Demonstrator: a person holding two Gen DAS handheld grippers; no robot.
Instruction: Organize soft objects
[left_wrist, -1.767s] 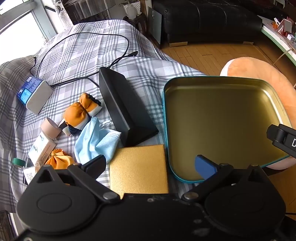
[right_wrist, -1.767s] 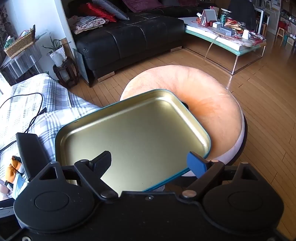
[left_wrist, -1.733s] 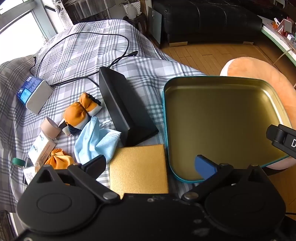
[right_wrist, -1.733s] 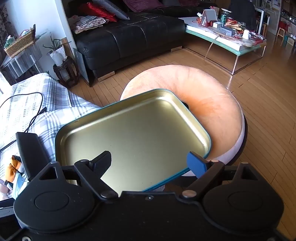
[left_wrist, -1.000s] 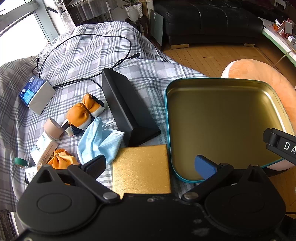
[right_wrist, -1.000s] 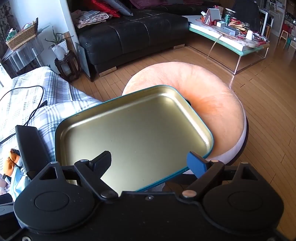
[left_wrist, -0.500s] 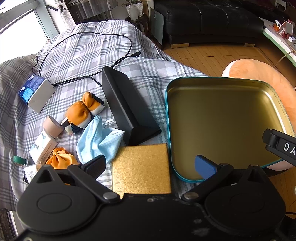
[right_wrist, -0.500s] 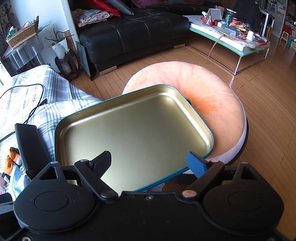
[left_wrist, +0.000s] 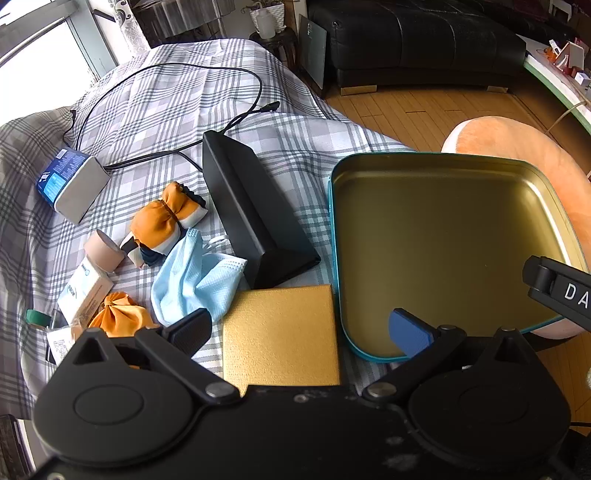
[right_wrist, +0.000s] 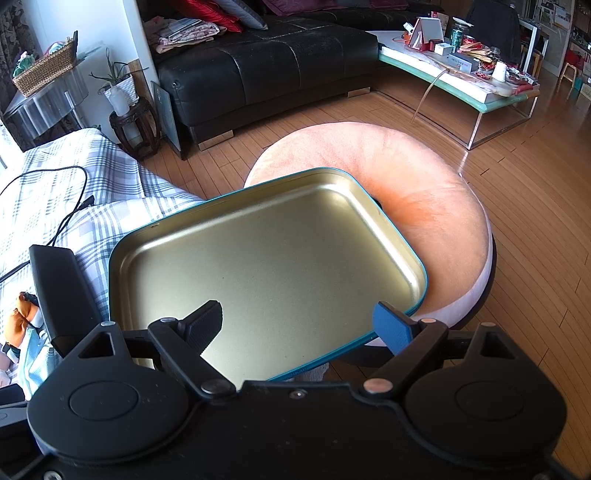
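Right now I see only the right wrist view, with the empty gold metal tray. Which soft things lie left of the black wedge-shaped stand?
Observer: A light blue face mask lies beside the black wedge-shaped stand's near end.
Operator: Anything else soft?
Observer: A tied orange fabric bundle beyond the mask, a small orange fabric bow nearer the left claw.
Operator: Is that claw open?
Observer: Yes, open and empty, above a flat gold square box.

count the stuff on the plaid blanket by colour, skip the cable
orange: 2, cloth bundle, small orange cloth
blue: 2, face mask, blue-and-grey box
black: 1, black wedge box
gold: 1, gold square box
beige: 1, tape roll
white: 1, small carton
green: 1, green roll
total: 9
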